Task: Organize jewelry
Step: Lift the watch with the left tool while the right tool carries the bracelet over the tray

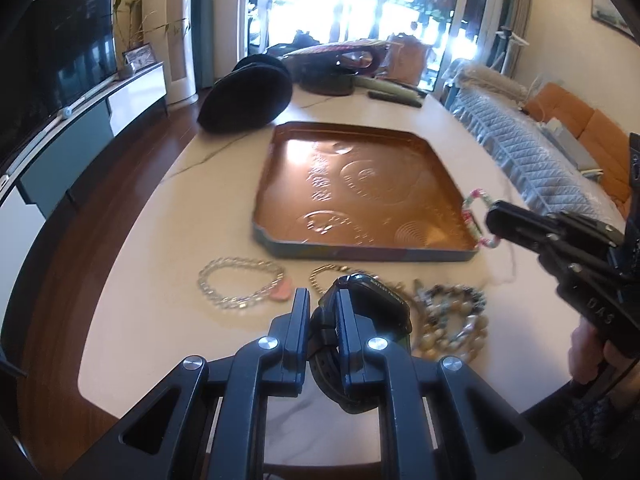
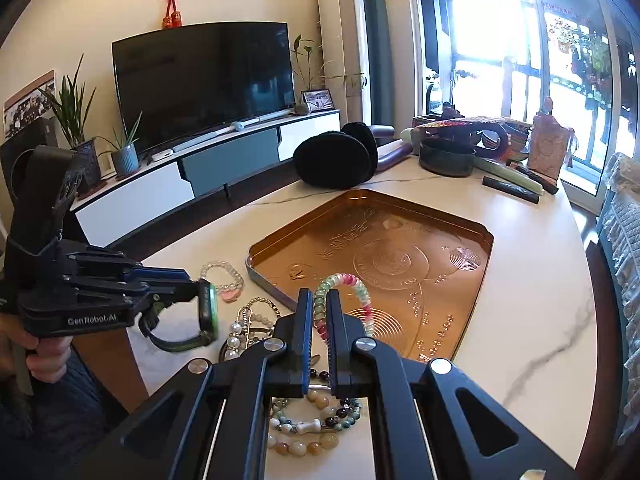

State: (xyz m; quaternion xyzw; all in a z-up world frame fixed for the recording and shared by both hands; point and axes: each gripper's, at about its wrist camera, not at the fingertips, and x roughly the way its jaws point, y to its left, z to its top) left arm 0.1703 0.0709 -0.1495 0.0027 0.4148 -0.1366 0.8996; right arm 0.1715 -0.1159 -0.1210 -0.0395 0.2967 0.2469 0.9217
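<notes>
A copper-coloured tray (image 1: 340, 184) (image 2: 400, 248) lies in the middle of the white marble table. My left gripper (image 1: 320, 298) (image 2: 197, 292) is shut on the strap of a black smartwatch (image 1: 372, 300) (image 2: 208, 308), lifted off the table. My right gripper (image 2: 319, 300) (image 1: 493, 220) is shut on a pink-and-green bead bracelet (image 2: 352, 284) (image 1: 472, 216), held over the tray's near right corner. On the table before the tray lie a clear bead bracelet with a pink charm (image 1: 240, 284) (image 2: 224, 276), a gold chain (image 1: 324, 272) and a heap of bead bracelets (image 1: 456, 320) (image 2: 308, 424).
Black earmuffs (image 1: 248, 96) (image 2: 336, 160) sit beyond the tray's far left corner. A dark bowl (image 2: 448, 158), a fan and a remote (image 1: 394, 98) crowd the far end. The table edge curves close on the left; a quilted sofa (image 1: 532, 152) runs along the right.
</notes>
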